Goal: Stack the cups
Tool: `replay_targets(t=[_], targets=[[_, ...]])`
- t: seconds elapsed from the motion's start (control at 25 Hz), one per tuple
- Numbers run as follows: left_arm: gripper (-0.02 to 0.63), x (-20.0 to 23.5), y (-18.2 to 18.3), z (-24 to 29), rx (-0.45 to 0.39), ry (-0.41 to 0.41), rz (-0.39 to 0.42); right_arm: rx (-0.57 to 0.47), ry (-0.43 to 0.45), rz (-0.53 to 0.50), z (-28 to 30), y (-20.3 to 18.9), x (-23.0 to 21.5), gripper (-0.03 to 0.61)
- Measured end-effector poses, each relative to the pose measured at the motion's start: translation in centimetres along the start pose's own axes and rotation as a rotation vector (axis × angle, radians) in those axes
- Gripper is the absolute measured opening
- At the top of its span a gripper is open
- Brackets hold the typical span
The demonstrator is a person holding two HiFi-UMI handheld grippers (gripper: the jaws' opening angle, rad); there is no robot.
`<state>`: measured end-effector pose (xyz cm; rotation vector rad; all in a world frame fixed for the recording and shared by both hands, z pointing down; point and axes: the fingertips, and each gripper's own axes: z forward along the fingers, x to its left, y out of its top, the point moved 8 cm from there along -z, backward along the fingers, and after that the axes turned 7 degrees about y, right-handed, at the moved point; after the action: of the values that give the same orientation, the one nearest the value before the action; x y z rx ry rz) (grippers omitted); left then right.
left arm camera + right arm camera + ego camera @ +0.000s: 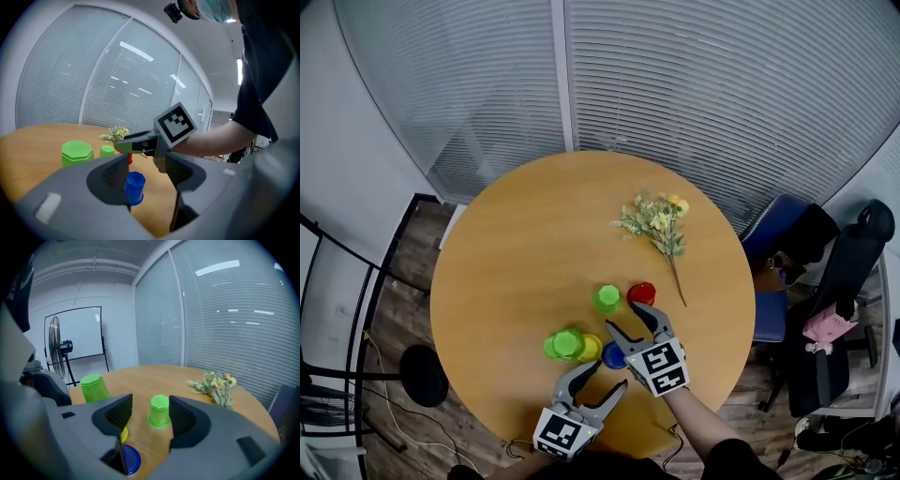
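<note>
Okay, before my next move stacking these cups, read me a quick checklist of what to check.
1. Left gripper jaws apart, holding nothing: ok.
2. Right gripper jaws apart, holding nothing: ok.
3. Small green cup lined up ahead of the right gripper, upside down, not gripped: ok.
4. Blue cup ahead of the left gripper, upside down: ok.
5. Left gripper's path to the blue cup free: probably not ok, the right gripper hangs close above it.
6. Flowers apart from the cups: ok.
</note>
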<state>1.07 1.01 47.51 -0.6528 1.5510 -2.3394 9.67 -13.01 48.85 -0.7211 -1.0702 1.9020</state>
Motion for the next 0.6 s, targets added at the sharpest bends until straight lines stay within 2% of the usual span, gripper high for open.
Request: replay_targets(t=[0.2, 0.6], targets=[[0.247, 0.3, -1.1, 0.9, 0.018, 0.005, 0.011, 0.05, 0.045, -0.006, 2.7, -0.4, -1.9, 0.238], [0.247, 1.0, -0.8, 1.4, 0.044, 0.048, -0.058, 0.132, 0.067, -0.034, 6.5, -1.4, -3.2, 0.238]])
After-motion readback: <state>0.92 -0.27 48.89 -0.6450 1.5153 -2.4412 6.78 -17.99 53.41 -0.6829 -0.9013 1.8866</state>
